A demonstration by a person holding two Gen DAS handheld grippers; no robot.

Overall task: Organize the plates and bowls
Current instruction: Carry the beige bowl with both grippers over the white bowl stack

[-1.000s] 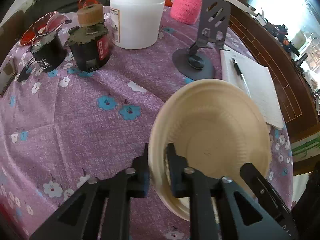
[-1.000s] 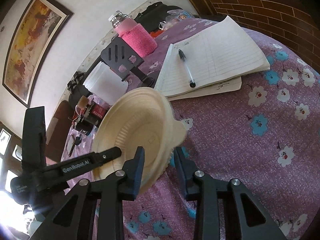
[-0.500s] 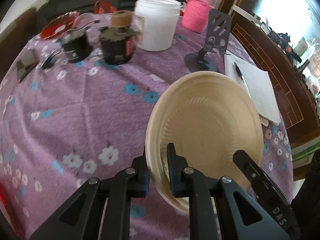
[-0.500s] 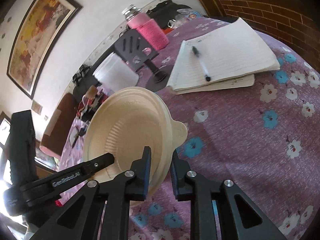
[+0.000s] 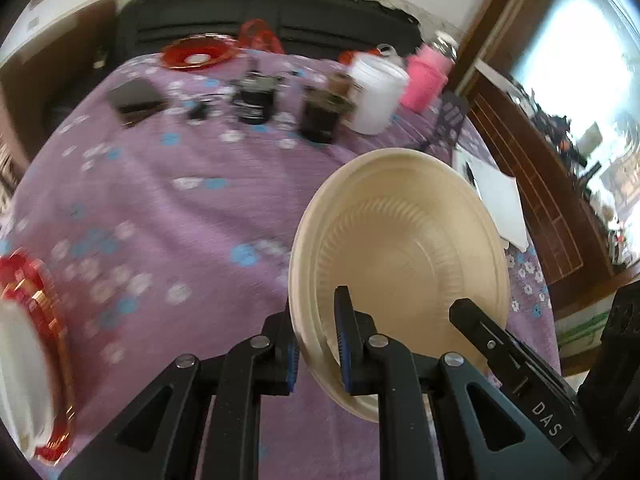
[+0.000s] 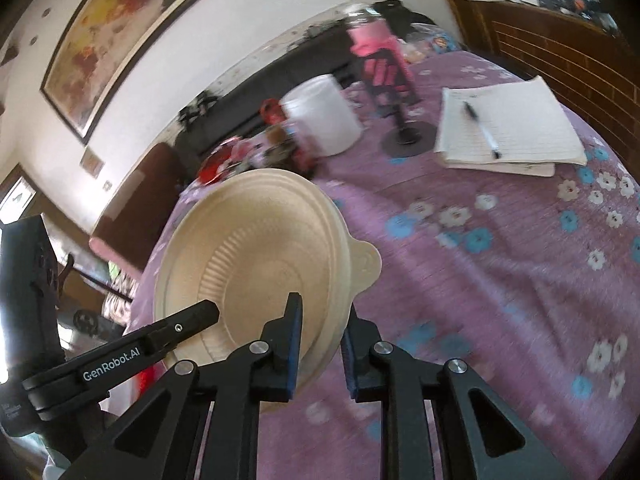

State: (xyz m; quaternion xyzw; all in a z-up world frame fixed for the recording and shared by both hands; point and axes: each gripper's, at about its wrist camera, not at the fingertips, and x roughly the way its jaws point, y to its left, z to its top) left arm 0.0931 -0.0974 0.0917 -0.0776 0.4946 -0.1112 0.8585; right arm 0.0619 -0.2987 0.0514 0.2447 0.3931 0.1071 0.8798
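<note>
A beige ribbed paper plate (image 5: pixel 400 256) hangs tilted above the purple flowered tablecloth (image 5: pixel 168 216), held from both sides. My left gripper (image 5: pixel 316 340) is shut on the plate's near left rim, one pad inside and one outside. My right gripper (image 6: pixel 320 340) is shut on the opposite rim of the same plate (image 6: pixel 256 256). A beige piece with a round tab (image 6: pixel 365 263) sticks out from under the plate. Each view also shows the other gripper: the right one (image 5: pixel 500 344) and the left one (image 6: pixel 160 344).
At the table's left edge lies a red plate (image 5: pixel 48 320) with a white dish on it. Far across stand a red dish (image 5: pixel 196 54), two dark jars (image 5: pixel 320 120), a white tub (image 6: pixel 324 116), a pink bottle (image 5: pixel 424 80), a black stand (image 6: pixel 404 136) and a notebook with pen (image 6: pixel 508 128).
The right gripper's jaws closed onto the plate's rim. Both grippers rose and drew back with the plate, so more of the table shows, and the red plate came into view at the left.
</note>
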